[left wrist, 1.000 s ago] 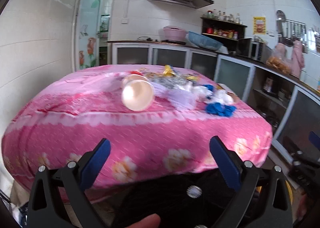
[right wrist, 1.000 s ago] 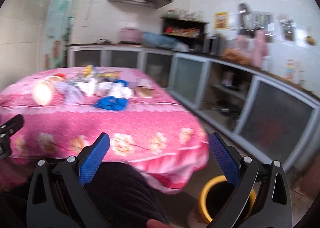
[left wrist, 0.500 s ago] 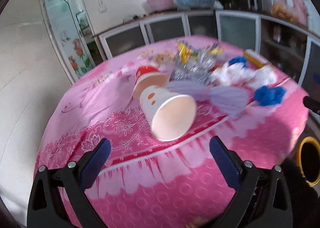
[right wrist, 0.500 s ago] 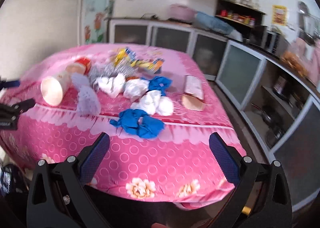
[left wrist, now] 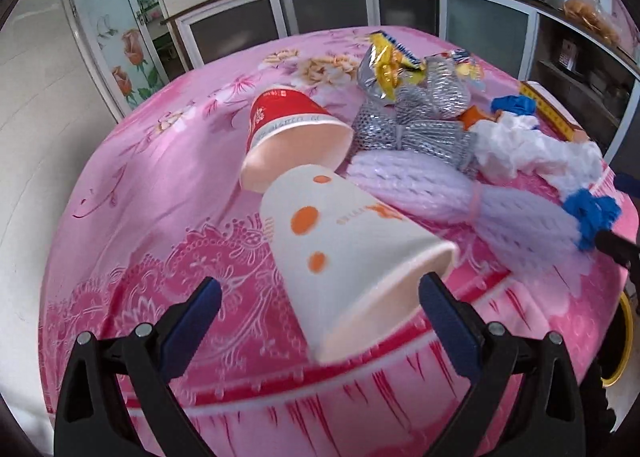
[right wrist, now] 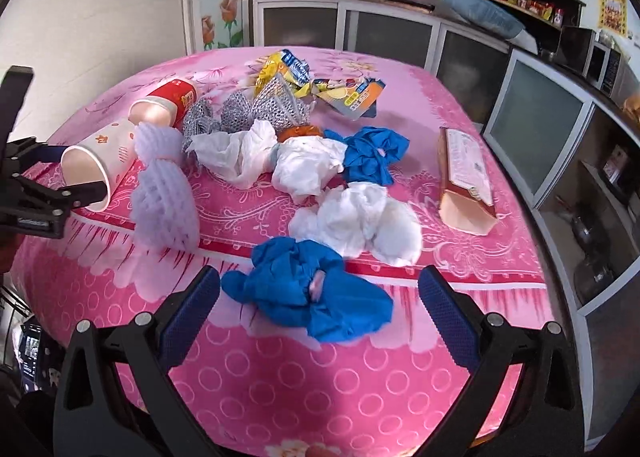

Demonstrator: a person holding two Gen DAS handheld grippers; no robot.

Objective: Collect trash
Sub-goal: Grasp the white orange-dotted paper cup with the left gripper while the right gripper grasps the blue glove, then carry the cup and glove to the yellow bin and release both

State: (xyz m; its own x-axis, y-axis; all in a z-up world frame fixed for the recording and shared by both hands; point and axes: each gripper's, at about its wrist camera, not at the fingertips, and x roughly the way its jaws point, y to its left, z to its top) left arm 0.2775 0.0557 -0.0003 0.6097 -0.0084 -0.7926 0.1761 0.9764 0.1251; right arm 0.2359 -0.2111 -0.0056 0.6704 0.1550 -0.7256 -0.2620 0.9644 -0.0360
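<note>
Trash lies on a pink tablecloth (right wrist: 280,369). A white paper cup with orange dots (left wrist: 352,257) lies on its side, mouth toward my left gripper (left wrist: 320,297), which is open with the cup's rim between its fingers. A red cup (left wrist: 288,133) lies behind it. A crumpled blue glove (right wrist: 308,289) lies between the fingers of my open right gripper (right wrist: 320,293). White tissues (right wrist: 360,221), a lilac foam net (right wrist: 164,193), silver mesh (right wrist: 260,105), snack wrappers (right wrist: 320,85) and a second blue glove (right wrist: 372,155) lie beyond.
A flattened cardboard box (right wrist: 464,173) lies at the table's right side. Kitchen cabinets (right wrist: 400,37) run along the back and right. A yellow-rimmed bin (left wrist: 620,345) stands on the floor right of the table. The left gripper also shows in the right wrist view (right wrist: 52,189).
Both grippers have moved forward and down toward the table. The white cup now sits between the left fingers and the blue glove between the right fingers.
</note>
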